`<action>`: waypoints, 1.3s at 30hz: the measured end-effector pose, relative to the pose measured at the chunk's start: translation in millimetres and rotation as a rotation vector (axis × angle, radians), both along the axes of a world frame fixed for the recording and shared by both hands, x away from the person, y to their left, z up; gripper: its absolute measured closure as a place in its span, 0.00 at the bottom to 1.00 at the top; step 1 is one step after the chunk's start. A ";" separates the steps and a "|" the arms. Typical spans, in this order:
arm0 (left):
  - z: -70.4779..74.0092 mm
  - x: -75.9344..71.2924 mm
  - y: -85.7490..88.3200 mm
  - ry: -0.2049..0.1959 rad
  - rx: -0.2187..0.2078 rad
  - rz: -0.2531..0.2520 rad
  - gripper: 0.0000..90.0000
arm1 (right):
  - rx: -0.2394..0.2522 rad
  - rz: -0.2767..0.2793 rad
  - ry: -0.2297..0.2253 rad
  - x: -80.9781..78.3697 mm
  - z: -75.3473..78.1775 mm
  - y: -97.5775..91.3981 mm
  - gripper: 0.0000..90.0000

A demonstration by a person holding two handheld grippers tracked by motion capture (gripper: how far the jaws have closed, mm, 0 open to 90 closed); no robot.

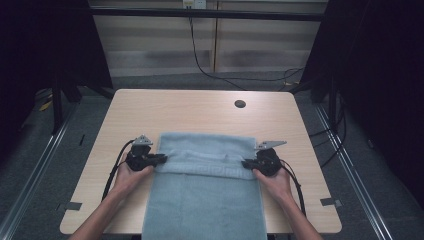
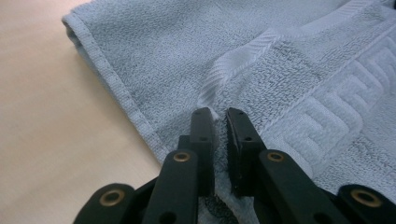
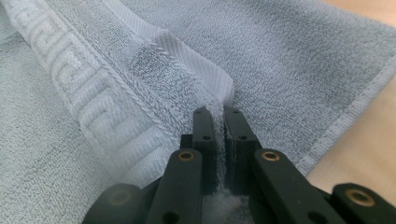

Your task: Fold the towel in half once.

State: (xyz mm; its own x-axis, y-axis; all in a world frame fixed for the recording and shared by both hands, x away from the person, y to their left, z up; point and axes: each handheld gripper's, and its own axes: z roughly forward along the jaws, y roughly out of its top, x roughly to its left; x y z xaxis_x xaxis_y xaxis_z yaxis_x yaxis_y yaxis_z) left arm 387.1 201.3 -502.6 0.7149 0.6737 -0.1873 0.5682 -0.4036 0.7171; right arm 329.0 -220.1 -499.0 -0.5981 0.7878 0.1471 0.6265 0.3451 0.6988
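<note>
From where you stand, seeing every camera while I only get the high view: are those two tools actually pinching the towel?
Observer: Yes. The left hand-held gripper has a white band of the towel between its jaws.
Operator: And the other?
Observer: The right hand-held gripper is clamped on a folded corner of that band.
Operator: Any pattern on it?
Observer: A raised key pattern runs beside the band.

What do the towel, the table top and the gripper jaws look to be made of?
Towel: soft terry cloth, pale blue-grey, with looped pile and a flat woven key-pattern border; probably cotton. Table: light wood-grain surface, matte, likely laminate over board. The left gripper and right gripper have matte black jaws, seemingly plastic, with brass-coloured pivot pins.
</note>
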 end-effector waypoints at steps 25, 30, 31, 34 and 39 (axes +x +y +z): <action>-7.4 73.4 -2.4 -0.034 -0.034 0.165 0.91 | -0.036 -0.142 -0.026 108.9 -2.9 14.0 0.94; -7.0 81.8 -0.4 0.006 -0.072 0.167 0.91 | -0.034 -0.139 -0.022 109.3 -2.3 10.8 0.94; -6.9 82.2 0.9 0.014 -0.075 0.165 0.91 | -0.031 -0.138 -0.015 109.1 -0.8 10.5 0.94; -1.8 79.8 -0.5 0.006 -0.071 0.176 0.91 | 0.005 -0.139 -0.005 107.3 4.7 5.8 0.95; 32.0 73.0 5.7 -0.056 -0.152 0.166 0.92 | 0.086 -0.124 -0.075 99.0 29.0 -1.6 0.95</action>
